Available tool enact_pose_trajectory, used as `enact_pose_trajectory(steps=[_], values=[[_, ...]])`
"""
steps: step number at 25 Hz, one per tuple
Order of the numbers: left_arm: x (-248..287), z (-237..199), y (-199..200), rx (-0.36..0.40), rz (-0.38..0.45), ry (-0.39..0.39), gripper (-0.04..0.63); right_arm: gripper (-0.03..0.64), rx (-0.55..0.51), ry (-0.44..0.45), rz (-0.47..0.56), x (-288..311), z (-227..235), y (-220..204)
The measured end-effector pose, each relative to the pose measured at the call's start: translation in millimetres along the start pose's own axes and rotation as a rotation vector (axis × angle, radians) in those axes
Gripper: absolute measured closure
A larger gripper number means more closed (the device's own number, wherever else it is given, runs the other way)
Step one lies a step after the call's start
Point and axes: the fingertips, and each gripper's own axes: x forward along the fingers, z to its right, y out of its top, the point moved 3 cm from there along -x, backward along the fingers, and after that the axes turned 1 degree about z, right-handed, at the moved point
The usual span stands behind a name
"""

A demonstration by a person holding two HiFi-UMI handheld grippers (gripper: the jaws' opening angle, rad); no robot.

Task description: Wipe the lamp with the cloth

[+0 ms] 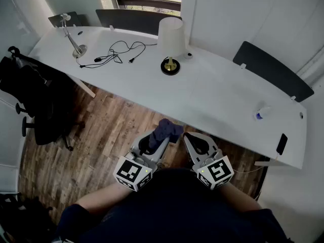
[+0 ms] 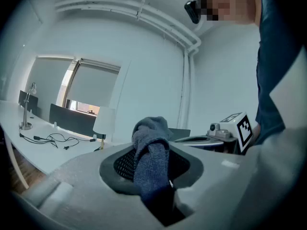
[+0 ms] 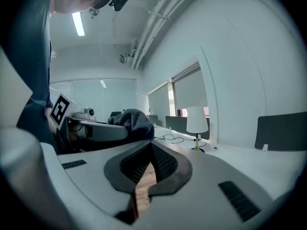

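My left hand-held gripper [image 1: 158, 142] is clamped on a bunched dark blue cloth [image 1: 167, 129]. The white-shaded lamp with a round black base [image 1: 171, 42] stands on the curved white desk [image 1: 223, 97] at 12 o'clock, well apart. My right hand-held gripper [image 1: 194, 142] is closed, holding nothing.

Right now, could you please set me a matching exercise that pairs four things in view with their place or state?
Things:
1. cloth
2. lamp
3. cable
4. right hand-held gripper

Places or states:
A. lying in loose loops on the table
B. shut, with nothing between its jaws
C. clamped in the left hand-held gripper
D. standing upright on the table

Pairs: 1-C, 2-D, 3-A, 4-B.
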Motion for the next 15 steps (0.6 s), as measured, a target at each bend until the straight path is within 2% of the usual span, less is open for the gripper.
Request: enact_pose_trajectory(steps=[15], values=[[4.0, -6.9, 1.4, -0.003, 0.009, -0.009, 0.477, 0.609, 0.014, 0.004, 0.020, 8.7, -1.9, 3.3]])
